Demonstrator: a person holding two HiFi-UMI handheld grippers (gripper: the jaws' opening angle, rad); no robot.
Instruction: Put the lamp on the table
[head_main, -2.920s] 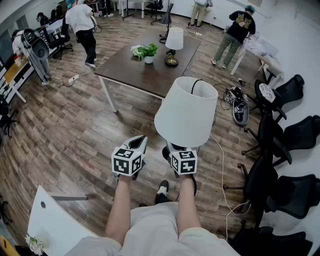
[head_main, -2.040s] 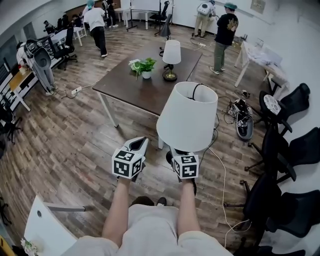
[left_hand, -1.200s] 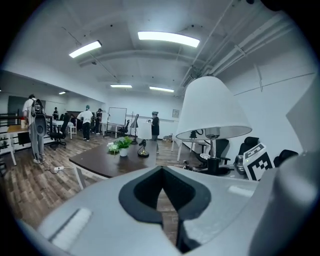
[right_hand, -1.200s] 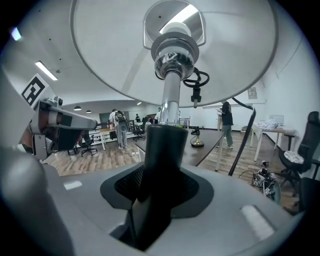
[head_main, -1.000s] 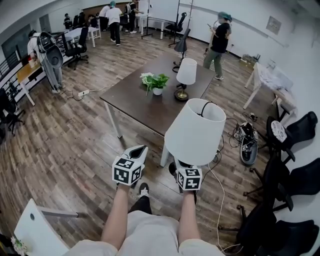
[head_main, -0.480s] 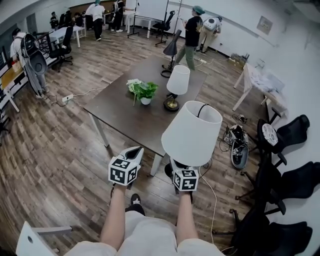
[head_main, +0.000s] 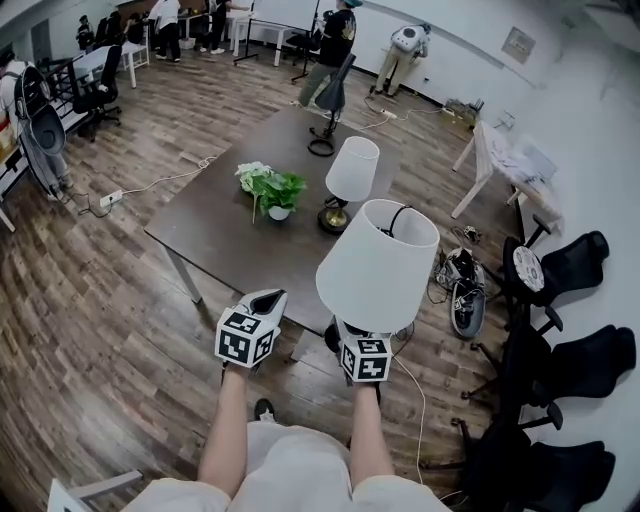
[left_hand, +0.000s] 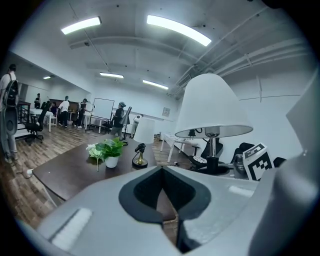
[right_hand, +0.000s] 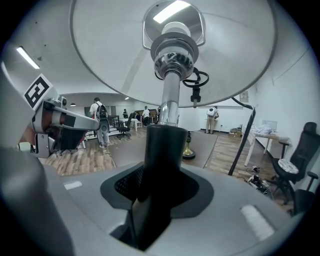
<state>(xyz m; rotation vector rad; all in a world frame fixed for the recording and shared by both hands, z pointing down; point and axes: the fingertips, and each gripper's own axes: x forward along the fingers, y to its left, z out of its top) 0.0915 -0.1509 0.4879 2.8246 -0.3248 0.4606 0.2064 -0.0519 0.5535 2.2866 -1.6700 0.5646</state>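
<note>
1. We carried the lamp (head_main: 377, 265) in the air at the near edge of the table (head_main: 215, 235); the right gripper (head_main: 345, 335) was clamped on its black stem; the left gripper (head_main: 266, 299) had its jaws together on nothing.
2. We judged it top-heavy, with a light shade that dents easily; the stiff stem, low down, seemed the right hold.
3. Its long axis stood near upright, shade uppermost.
</note>
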